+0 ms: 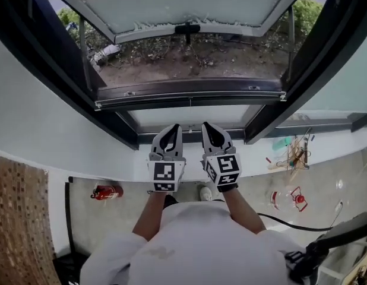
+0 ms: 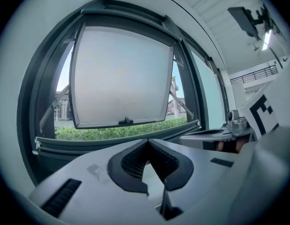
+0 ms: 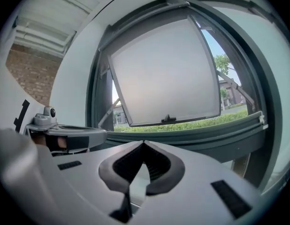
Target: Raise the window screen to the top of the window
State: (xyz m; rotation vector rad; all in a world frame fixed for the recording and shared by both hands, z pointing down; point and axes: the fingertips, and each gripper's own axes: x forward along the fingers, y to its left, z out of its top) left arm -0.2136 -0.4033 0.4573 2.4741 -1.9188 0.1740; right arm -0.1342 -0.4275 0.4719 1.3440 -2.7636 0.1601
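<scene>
The left tongs (image 1: 171, 129) and right tongs (image 1: 210, 127) are clenched empty, side by side short of the window (image 1: 67, 79). The window screen's bar (image 1: 189, 99) seems to lie along the window's bottom edge; raising it calls for reaching in and gripping first.

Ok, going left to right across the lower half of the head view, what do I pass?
brick wall → red canister lying on the floor → left gripper → right gripper → red-and-clear item on the floor
</scene>
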